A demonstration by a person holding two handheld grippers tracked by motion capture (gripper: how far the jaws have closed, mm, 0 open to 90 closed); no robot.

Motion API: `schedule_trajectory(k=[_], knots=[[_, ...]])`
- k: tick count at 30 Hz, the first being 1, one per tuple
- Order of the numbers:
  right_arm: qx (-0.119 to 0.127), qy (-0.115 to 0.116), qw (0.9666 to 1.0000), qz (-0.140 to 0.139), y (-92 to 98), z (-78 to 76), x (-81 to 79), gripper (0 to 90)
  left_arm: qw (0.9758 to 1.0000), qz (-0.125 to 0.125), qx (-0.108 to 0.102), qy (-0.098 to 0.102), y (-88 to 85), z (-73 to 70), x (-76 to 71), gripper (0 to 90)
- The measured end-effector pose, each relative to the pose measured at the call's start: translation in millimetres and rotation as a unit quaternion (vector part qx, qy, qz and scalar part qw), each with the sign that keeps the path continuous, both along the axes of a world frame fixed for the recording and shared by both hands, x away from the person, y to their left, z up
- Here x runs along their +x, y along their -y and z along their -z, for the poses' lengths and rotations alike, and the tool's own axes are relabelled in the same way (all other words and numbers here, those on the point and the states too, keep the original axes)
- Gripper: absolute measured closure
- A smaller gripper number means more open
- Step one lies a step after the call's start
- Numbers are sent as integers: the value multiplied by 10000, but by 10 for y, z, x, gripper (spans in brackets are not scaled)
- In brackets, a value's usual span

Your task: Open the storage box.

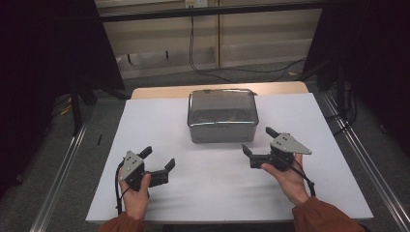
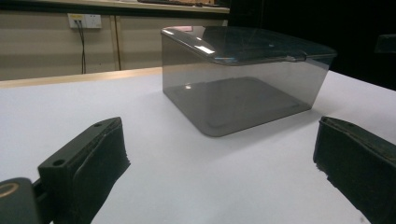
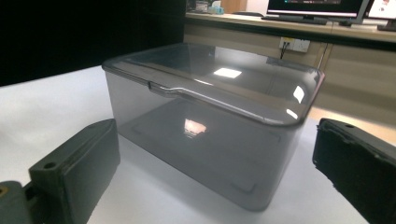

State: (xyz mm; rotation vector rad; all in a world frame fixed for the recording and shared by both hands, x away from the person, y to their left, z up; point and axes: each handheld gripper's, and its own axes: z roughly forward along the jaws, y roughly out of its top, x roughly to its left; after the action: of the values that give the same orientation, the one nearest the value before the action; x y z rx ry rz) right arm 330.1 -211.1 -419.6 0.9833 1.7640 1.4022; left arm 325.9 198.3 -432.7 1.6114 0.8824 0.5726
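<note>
High view shows my left gripper (image 1: 157, 159) and right gripper (image 1: 259, 141) both spread wide and empty, flanking the lidded smoky-grey translucent plastic box (image 1: 222, 116) at the far centre, seemingly poised to grasp it.

Three cameras, one shared box
High view looks down from the person's side; each gripper view sits low and near, both facing the smoky translucent lidded plastic box (image 1: 222, 115) (image 2: 243, 79) (image 3: 210, 116) from opposite sides.

No readable text, labels, brands or numbers on anything.
</note>
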Motion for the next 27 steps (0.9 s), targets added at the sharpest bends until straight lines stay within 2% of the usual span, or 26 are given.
schedule_trajectory(k=[7, 9, 14, 15, 17, 19, 26, 27], knots=[[-137, 217, 9996, -113, -101, -65, 95, 5, 9999, -15, 95, 115, 13, -4, -9, 26], [-317, 334, 9988, -150, -155, -103, 145, 5, 9998, -10, 144, 104, 11, -2, -9, 26], [-506, 421, 9976, -227, -224, -123, 196, 12, 9997, 4, 207, 161, 13, -3, -10, 25], [-693, 360, 9967, -232, -263, -119, 223, 33, 9996, 27, 194, 187, 20, -2, -12, 25], [-719, 341, 9966, -231, -272, -121, 232, 34, 9996, 53, 196, 198, 23, -1, -9, 25], [-913, 438, 9947, -202, -313, -140, 255, 45, 9995, 59, 234, 211, 26, 0, -7, 25], [-1212, 601, 9903, -306, -386, -175, 304, 60, 9995, -3, 221, 210, 38, 3, -2, 25], [-1370, 698, 9875, -350, -410, -174, 323, 70, 9994, 10, 270, 208, 34, 4, 1, 24]])
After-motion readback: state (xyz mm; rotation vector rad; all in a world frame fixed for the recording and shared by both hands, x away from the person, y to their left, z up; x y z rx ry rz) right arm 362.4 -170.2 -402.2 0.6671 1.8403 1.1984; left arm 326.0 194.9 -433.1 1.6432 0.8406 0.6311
